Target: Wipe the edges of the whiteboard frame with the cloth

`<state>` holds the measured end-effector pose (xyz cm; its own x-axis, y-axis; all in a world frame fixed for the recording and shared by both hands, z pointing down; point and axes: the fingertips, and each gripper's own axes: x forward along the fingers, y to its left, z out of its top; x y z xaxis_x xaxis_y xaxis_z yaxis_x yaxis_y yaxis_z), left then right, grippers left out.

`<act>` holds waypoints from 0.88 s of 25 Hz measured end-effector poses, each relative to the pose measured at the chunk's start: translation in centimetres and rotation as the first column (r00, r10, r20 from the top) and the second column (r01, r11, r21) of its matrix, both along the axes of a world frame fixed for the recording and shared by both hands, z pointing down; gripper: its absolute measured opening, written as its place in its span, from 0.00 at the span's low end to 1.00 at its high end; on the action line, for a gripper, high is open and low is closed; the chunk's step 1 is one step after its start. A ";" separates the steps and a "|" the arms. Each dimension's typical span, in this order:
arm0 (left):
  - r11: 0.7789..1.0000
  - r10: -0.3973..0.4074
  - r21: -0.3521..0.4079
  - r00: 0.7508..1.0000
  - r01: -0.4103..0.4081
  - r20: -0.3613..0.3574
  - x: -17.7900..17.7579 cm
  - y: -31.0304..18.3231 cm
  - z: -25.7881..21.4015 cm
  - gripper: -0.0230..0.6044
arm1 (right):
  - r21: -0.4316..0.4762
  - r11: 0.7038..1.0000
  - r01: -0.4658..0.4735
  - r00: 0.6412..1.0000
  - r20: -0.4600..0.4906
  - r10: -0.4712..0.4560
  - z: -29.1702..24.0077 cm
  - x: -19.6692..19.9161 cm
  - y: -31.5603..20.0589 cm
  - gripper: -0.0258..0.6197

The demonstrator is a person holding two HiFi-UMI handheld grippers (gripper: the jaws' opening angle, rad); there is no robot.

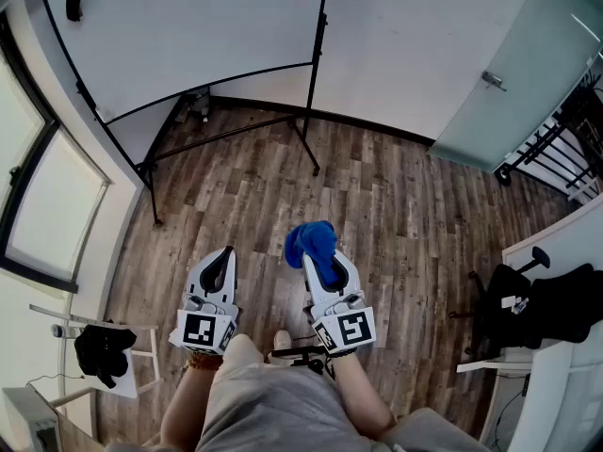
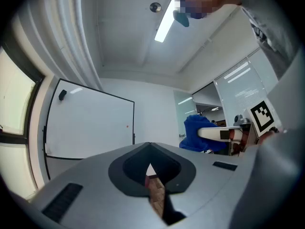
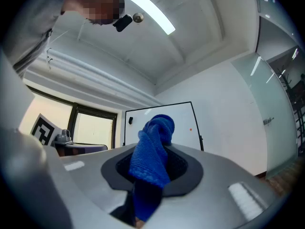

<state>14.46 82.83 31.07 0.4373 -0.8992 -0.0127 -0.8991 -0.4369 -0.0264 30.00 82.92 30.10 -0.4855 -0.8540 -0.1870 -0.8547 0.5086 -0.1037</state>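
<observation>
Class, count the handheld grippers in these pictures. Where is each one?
2. The left gripper, shut and empty, is low in the head view, left of centre; the right gripper, beside it, is shut on the blue cloth.

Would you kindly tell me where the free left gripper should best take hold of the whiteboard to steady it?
Probably the whiteboard's black left upright, low down where it stands bare: a thin bar that jaws can straddle from the front. The left gripper is shut and empty, so open it first; the right gripper holds the cloth.
</observation>
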 end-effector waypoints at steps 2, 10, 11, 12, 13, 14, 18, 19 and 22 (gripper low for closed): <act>1.000 0.021 0.011 0.999 -0.021 0.024 -0.3 -1.8 -0.4 0.05 | -0.010 1.000 -0.013 0.999 0.037 0.013 0.2 -0.1 -1.7 0.21; 1.000 0.014 -0.012 1.000 -0.015 -0.009 -2.0 -10.9 1.7 0.05 | -0.058 0.998 -0.024 1.000 0.014 0.024 3.0 -0.4 -10.4 0.23; 1.000 0.014 -0.022 1.000 -0.014 -0.020 -2.2 -12.4 2.2 0.05 | -0.064 0.997 -0.031 0.999 0.004 0.031 3.3 -0.2 -11.8 0.23; 0.999 0.013 -0.033 0.999 -0.014 -0.032 -2.4 -14.0 2.8 0.05 | -0.068 0.997 -0.041 0.999 -0.007 0.041 3.6 0.0 -13.3 0.23; 0.999 0.013 -0.041 0.999 -0.014 -0.041 -2.5 -15.8 3.4 0.05 | -0.072 0.996 -0.052 0.999 -0.017 0.051 3.7 0.3 -15.0 0.23; 0.999 0.014 -0.040 0.999 -0.015 -0.043 -2.7 -17.7 4.0 0.05 | -0.076 0.995 -0.063 0.998 -0.024 0.061 3.8 0.5 -16.6 0.23; 0.998 0.024 -0.052 0.998 -0.027 -0.062 -3.3 -25.5 5.4 0.05 | -0.107 0.989 -0.097 0.995 -0.040 0.093 3.7 1.1 -23.6 0.23; 0.998 0.035 -0.054 0.997 -0.039 -0.068 -3.2 -27.3 5.2 0.05 | -0.116 0.988 -0.104 0.994 -0.042 0.099 3.6 1.2 -25.6 0.23; 0.995 0.088 -0.050 0.994 -0.092 -0.067 -2.6 -32.3 4.5 0.05 | -0.134 0.983 -0.123 0.992 -0.042 0.118 3.3 1.7 -31.2 0.23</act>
